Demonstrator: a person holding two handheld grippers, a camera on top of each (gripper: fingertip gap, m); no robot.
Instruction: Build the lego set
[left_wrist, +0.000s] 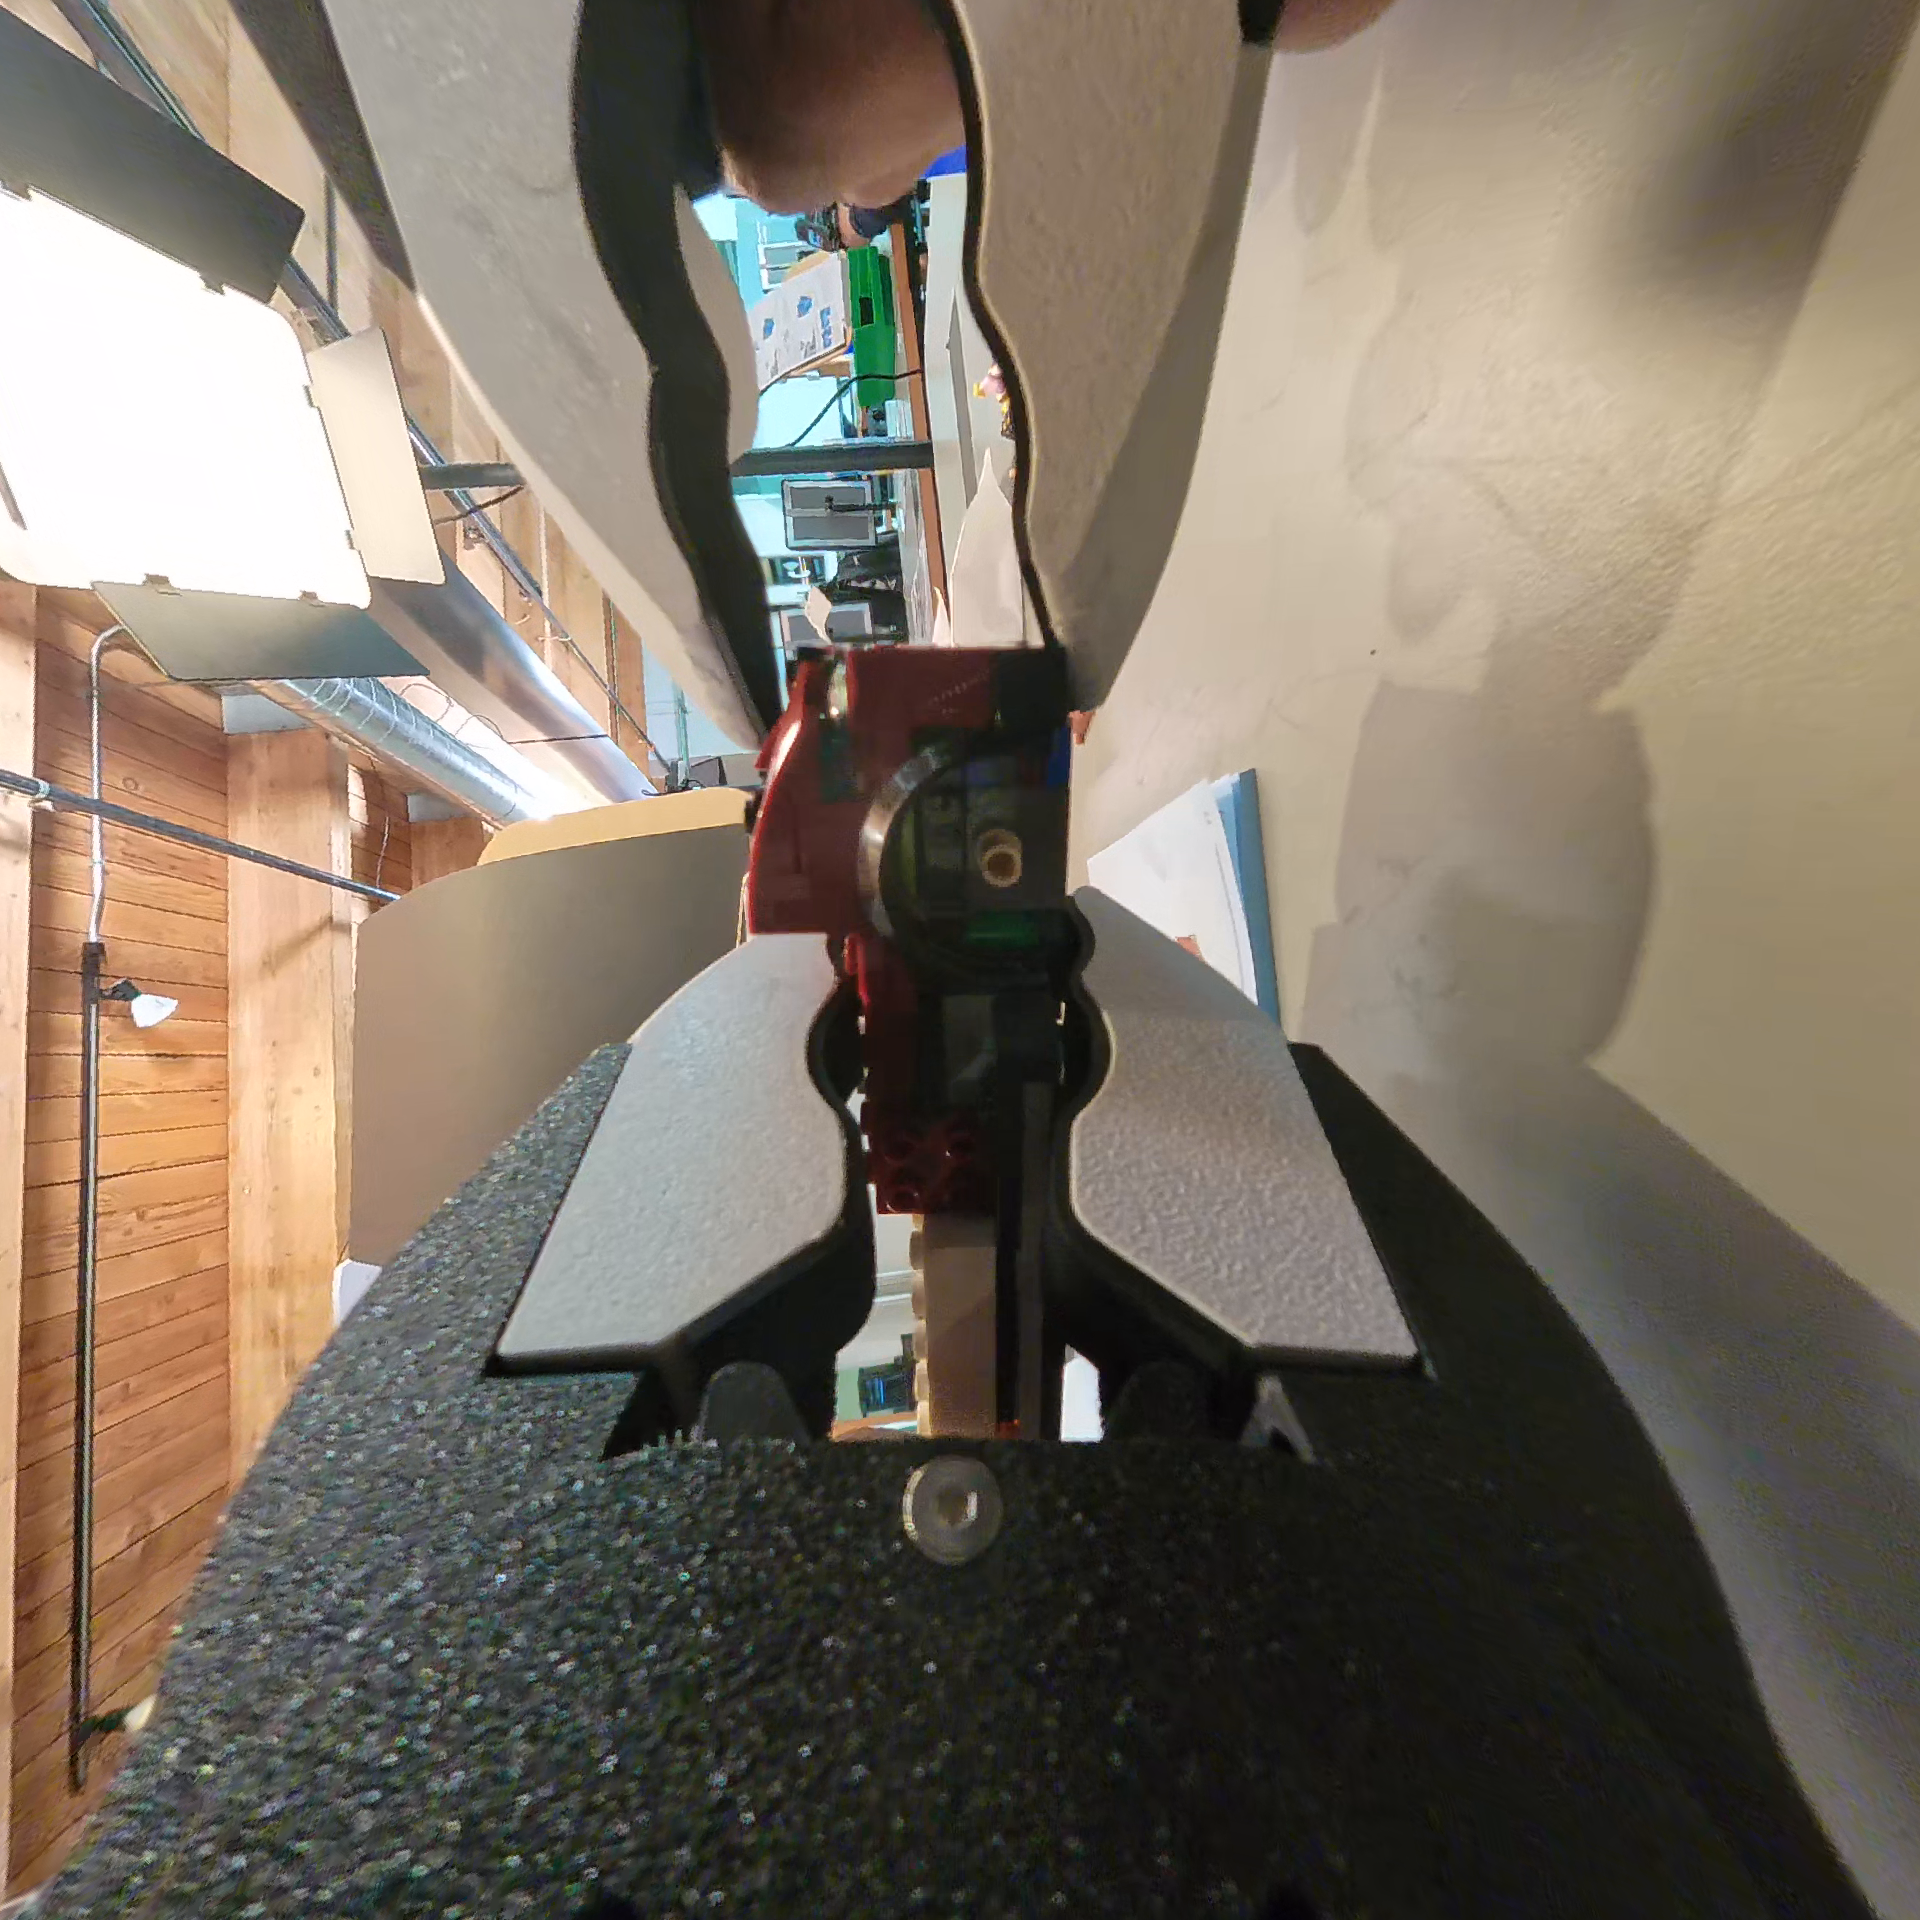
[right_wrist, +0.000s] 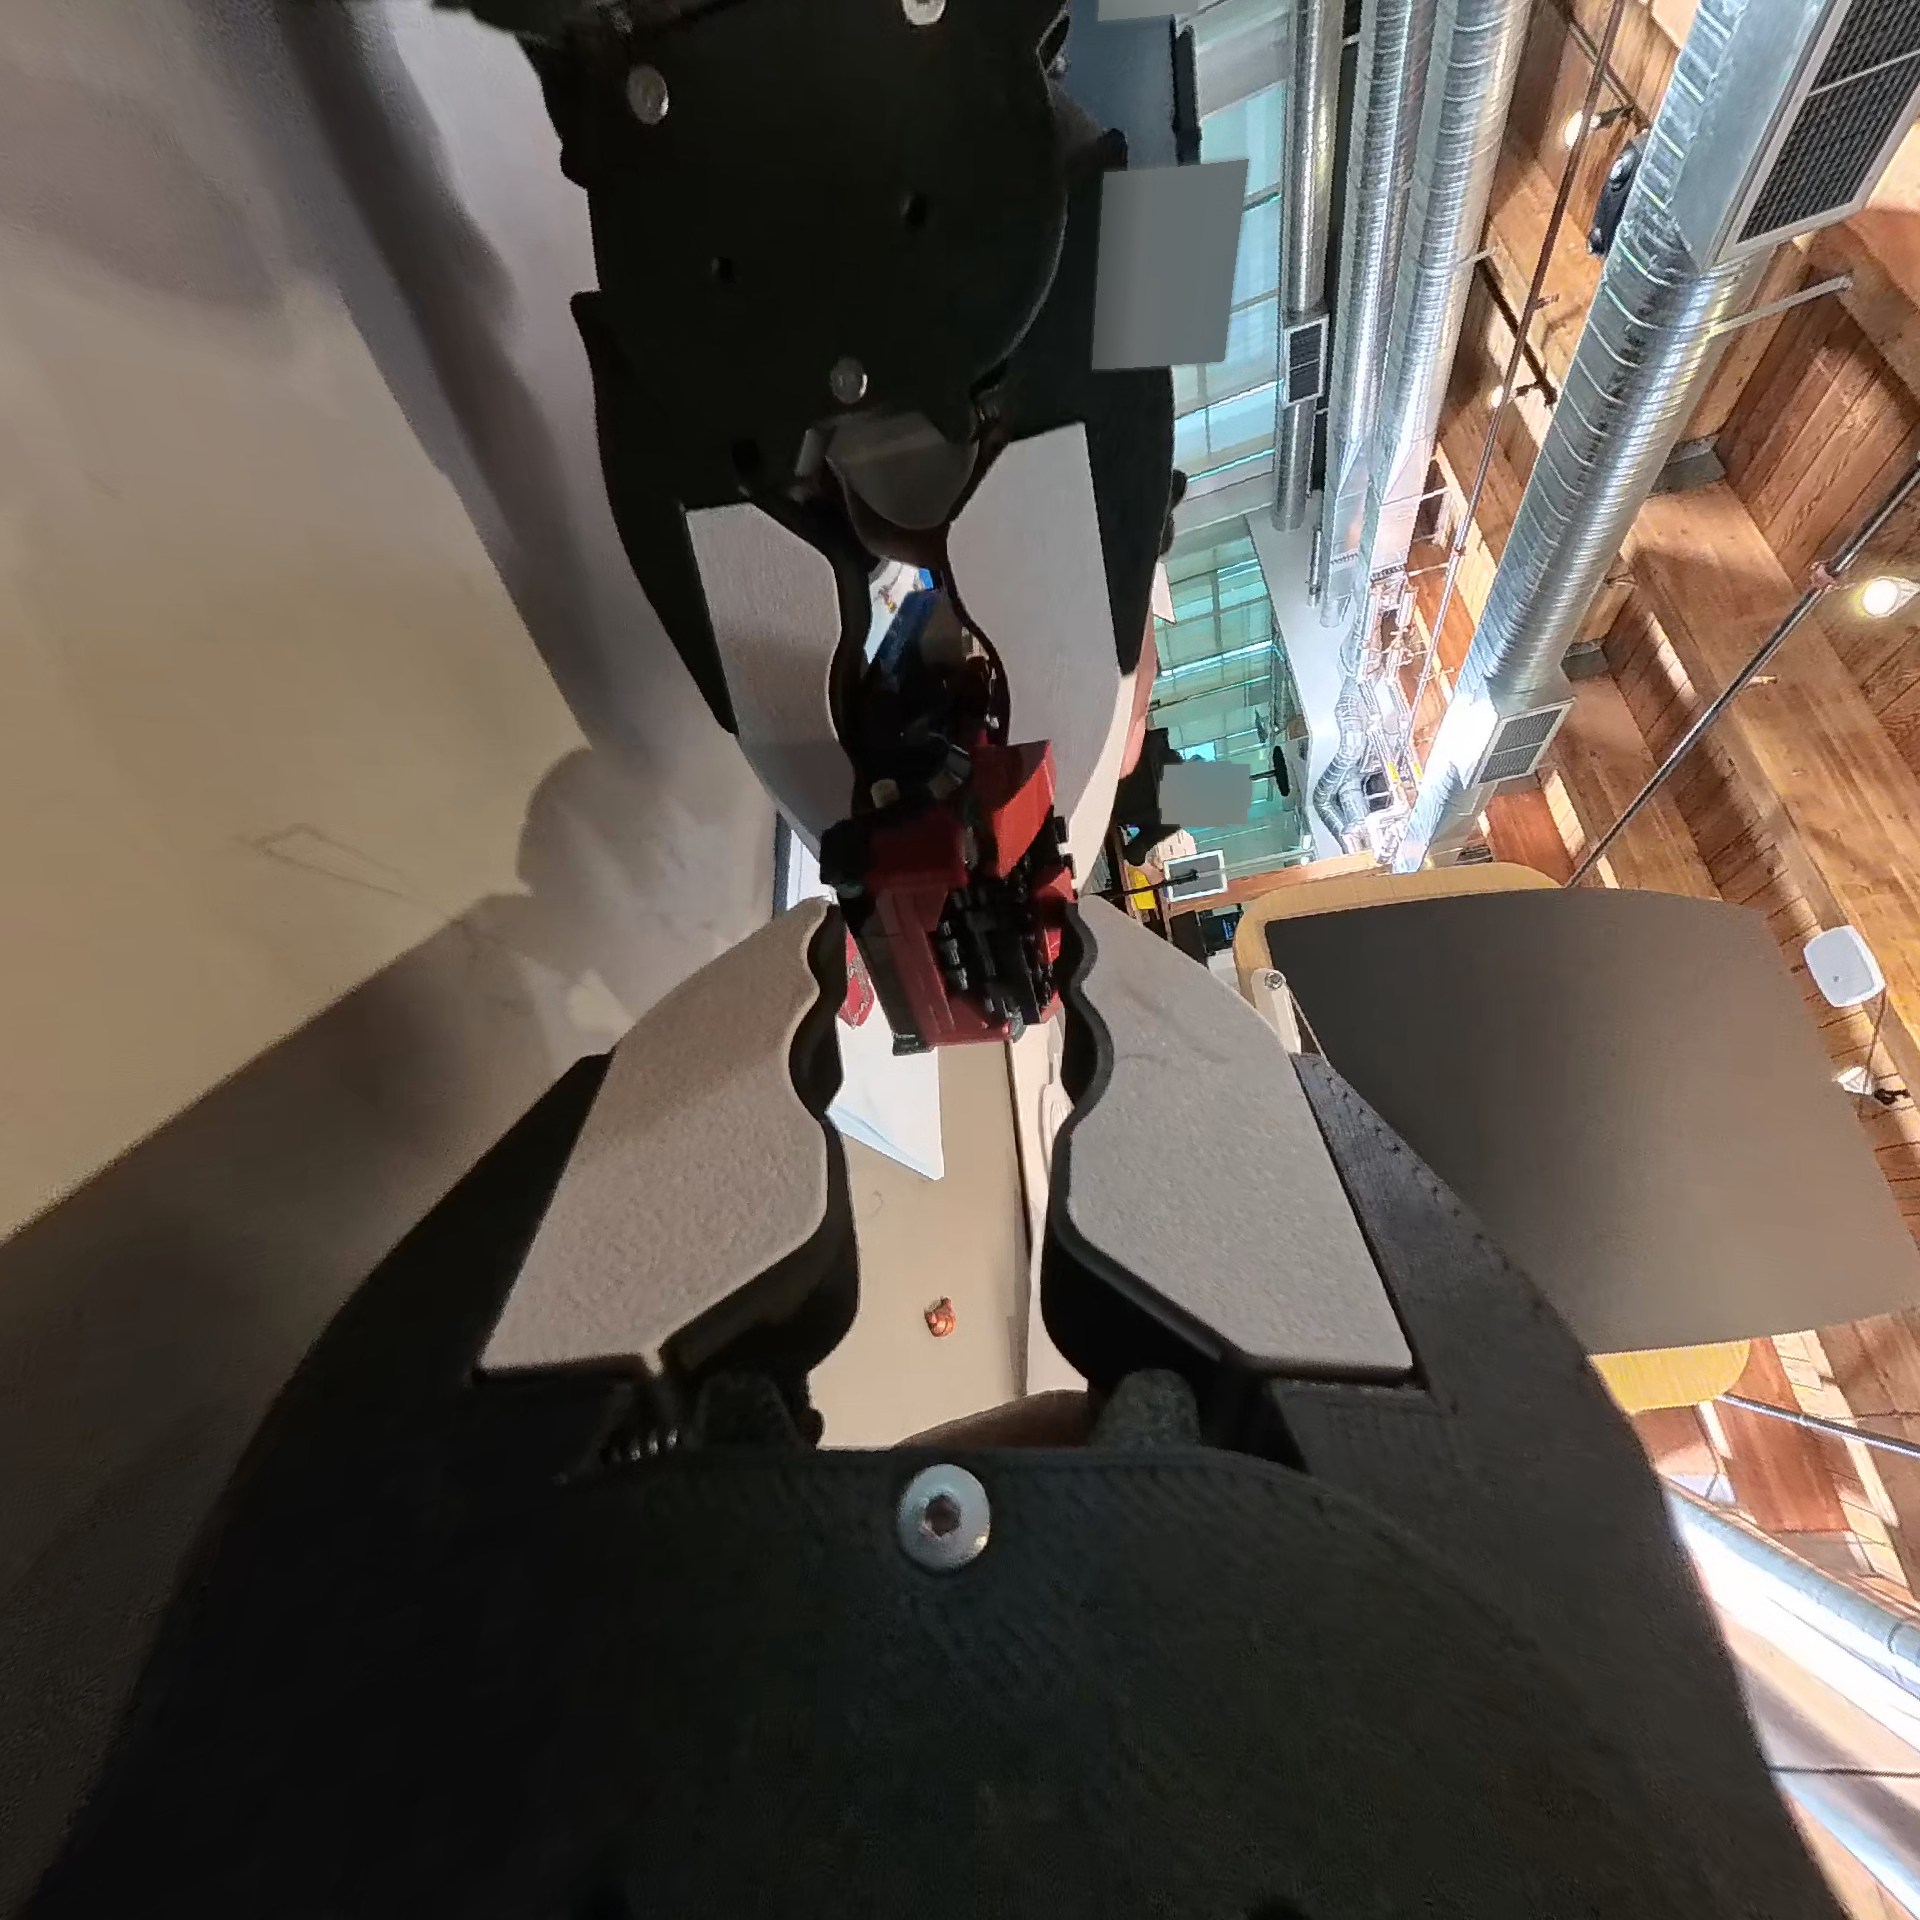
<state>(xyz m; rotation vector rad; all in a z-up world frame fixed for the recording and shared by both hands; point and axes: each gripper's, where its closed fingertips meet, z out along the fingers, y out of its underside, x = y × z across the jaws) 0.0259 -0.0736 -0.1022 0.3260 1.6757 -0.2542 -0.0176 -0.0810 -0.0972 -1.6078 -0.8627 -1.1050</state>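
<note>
The pale beige tabletop (left_wrist: 1558, 520) fills one whole side of both views, because I hold both tools turned on their sides above it. A grey chair back with a light wooden rim (right_wrist: 1558, 1091) stands off on the other side.

My two grippers meet nose to nose. The left gripper (left_wrist: 935, 935) is clamped on a dark red and black toy-brick model (left_wrist: 810, 831), with both of its pads pressed against the model's flanks. The model's long axis runs straight along these fingers. It starts deep in the throat, where a tan studded strip shows, and reaches out past the tips. The free end points directly at my right gripper (right_wrist: 951, 925), which comes in from the opposite side. That gripper's fingertips (right_wrist: 821, 935) are closed around the red block at that end, one on each flank, and both appear to touch it. So the model bridges the two tools, off the table. The left has the deeper hold and the right has only the end.

White sheets on a blue-edged folder (left_wrist: 1195, 883) lie on the table beyond the model. A small orange-red piece (right_wrist: 940, 1317) sits alone on the surface, well apart from both grippers.
</note>
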